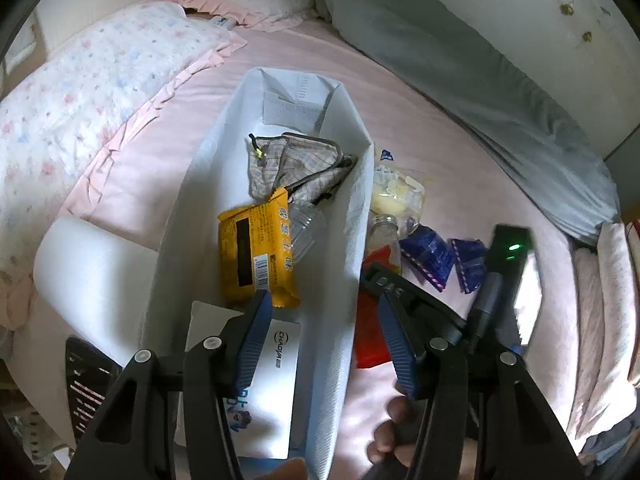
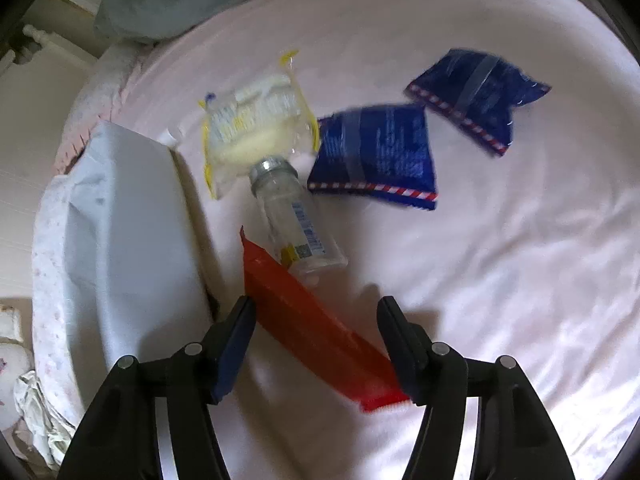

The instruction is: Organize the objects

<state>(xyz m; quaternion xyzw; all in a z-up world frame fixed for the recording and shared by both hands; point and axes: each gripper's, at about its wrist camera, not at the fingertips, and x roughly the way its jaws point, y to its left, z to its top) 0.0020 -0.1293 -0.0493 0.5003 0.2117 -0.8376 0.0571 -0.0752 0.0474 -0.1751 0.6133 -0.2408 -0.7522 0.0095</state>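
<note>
The red packet (image 2: 316, 328) lay flat on the pink bedsheet (image 2: 500, 280), running slantwise through the gap between the jaws of the right gripper (image 2: 316, 312). Its near, crimped end sat close under the right-hand finger and its far end pointed past the left-hand finger towards the white bin (image 2: 132, 216). The jaws stood fairly wide and the pads did not appear to press on the packet, so nothing was held. Just beyond the packet's far end, ahead of the jaws, lay a clear glass bottle (image 2: 296, 220) on its side, and beyond that a yellow-edged clear pouch (image 2: 256, 128). Ahead and to the right of the jaws were two dark blue packets (image 2: 376, 156), well apart from the fingers.

The left gripper (image 1: 320, 320) hung over the white bin's (image 1: 352, 216) long wall, its jaws wide and empty, with one finger inside the bin and the other outside. Ahead of the inside finger, in the bin, were a yellow snack packet (image 1: 256, 256), a checked fabric pouch (image 1: 296, 164) and, under the finger, a white carton (image 1: 276, 360).

The step in hand looked like the pick-up of the next loose item, most likely the red packet. The next move would call for settling the fingers to either side of its narrow width, perhaps with a slight turn of the wrist to square up to the slant, then closing gently, since thin foil on soft bedding could slip or crumple.
</note>
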